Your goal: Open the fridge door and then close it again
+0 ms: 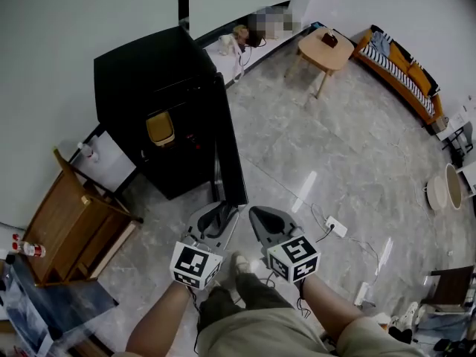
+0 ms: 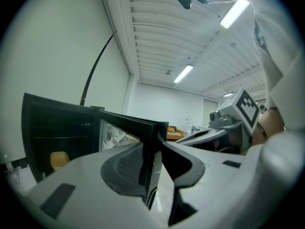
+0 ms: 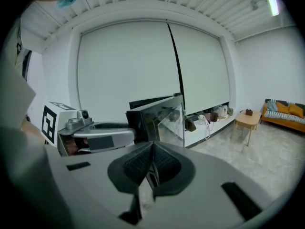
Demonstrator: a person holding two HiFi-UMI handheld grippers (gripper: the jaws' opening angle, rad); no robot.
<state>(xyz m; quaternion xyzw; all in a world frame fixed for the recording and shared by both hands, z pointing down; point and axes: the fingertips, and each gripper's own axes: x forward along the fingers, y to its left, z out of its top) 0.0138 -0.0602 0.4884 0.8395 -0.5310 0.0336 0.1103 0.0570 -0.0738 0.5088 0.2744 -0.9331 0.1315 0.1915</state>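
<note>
One black fridge [image 1: 145, 73], grey tiled floor [image 1: 335, 147], white walls [image 1: 59, 21]

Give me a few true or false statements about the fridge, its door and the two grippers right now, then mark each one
1. The fridge door is closed. False: it stands wide open, swung out from the fridge.
2. The edge of the fridge door sits between the jaws of the left gripper. True.
3. The right gripper is clamped on the door too. False: its jaws are shut together with nothing between them, and the door is beyond them.
4. A yellow container is visible inside the open fridge. True.
5. The fridge is white. False: it is black.
</note>
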